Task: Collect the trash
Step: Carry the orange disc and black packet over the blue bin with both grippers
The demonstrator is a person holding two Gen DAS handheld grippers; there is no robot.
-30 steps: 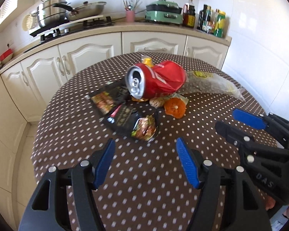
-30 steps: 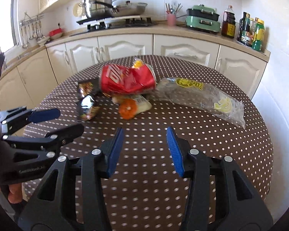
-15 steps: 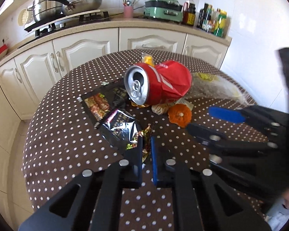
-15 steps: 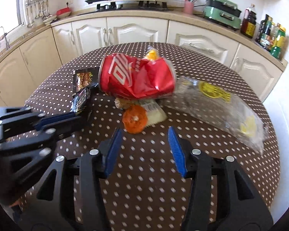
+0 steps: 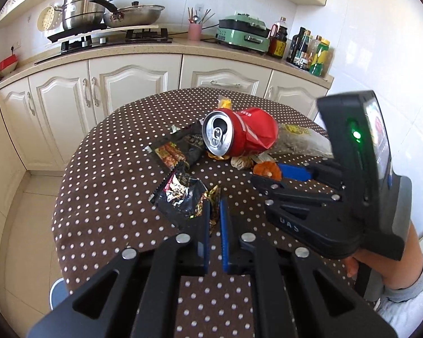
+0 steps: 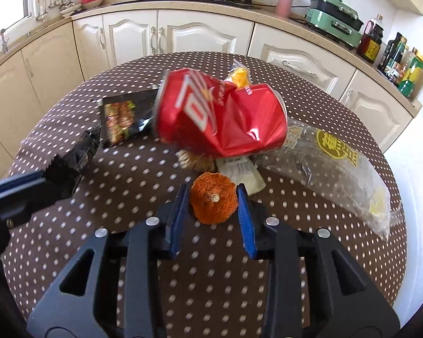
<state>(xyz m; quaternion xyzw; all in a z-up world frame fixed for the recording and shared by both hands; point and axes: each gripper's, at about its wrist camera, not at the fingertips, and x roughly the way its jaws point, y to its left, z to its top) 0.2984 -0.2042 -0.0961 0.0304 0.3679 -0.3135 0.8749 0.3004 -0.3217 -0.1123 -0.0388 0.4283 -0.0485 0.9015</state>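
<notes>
On the dotted brown tablecloth (image 5: 112,183) lies a pile of trash. My left gripper (image 5: 214,211) is shut on the near edge of a torn black snack wrapper (image 5: 180,197), which the right wrist view shows as a dark flap (image 6: 76,155). My right gripper (image 6: 213,194) points down at an orange peel (image 6: 213,205) that lies flat between its blue pads (image 6: 180,202). Its jaws are closing and stand just off the peel's sides. Behind the peel sit a crushed red can (image 6: 220,118), a second black wrapper (image 6: 124,118) and a clear plastic bag (image 6: 330,163).
A white paper scrap (image 6: 239,171), a beige lump (image 6: 194,160) and a yellow wrapper (image 6: 239,77) lie around the can. Cream cabinets (image 5: 132,84) and a counter with a stove, pots, a green cooker (image 5: 242,32) and bottles curve behind the table. A person's hand and grey sleeve (image 5: 409,276) hold the right gripper.
My left gripper went from wide open to shut on the black wrapper's edge. My right gripper moved forward to the orange peel, and its jaws narrowed around it.
</notes>
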